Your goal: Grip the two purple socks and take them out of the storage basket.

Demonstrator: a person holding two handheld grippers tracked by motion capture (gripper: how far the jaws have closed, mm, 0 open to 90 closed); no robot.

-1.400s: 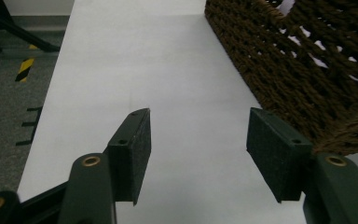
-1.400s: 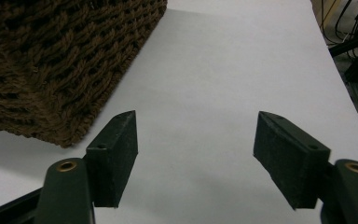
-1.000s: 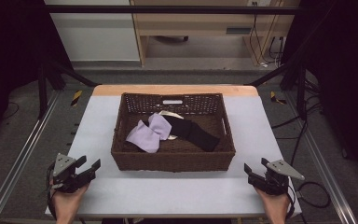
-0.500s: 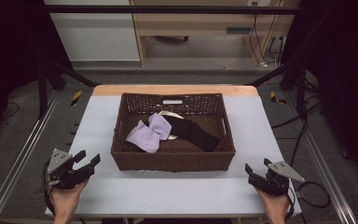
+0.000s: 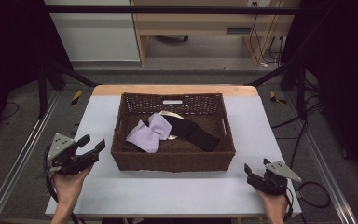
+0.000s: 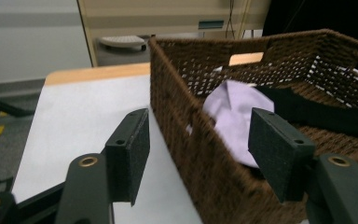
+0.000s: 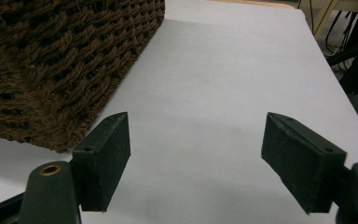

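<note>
Jaws gape wide on both the left gripper (image 5: 89, 144) and right gripper (image 5: 256, 168) (nothing held), flanking the wicker basket (image 5: 172, 161).

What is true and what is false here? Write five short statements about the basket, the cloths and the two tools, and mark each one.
1. The left tool is open, beside the brown wicker basket. True.
2. The lilac cloth lies on the table outside the basket. False: it lies inside the basket.
3. A black cloth lies in the basket next to the lilac cloth. True.
4. The right tool is shut on the black cloth. False: its jaws stand open over bare table, holding nothing.
5. The basket stands at the right edge of the table. False: it stands about the middle, between the two tools.
</note>
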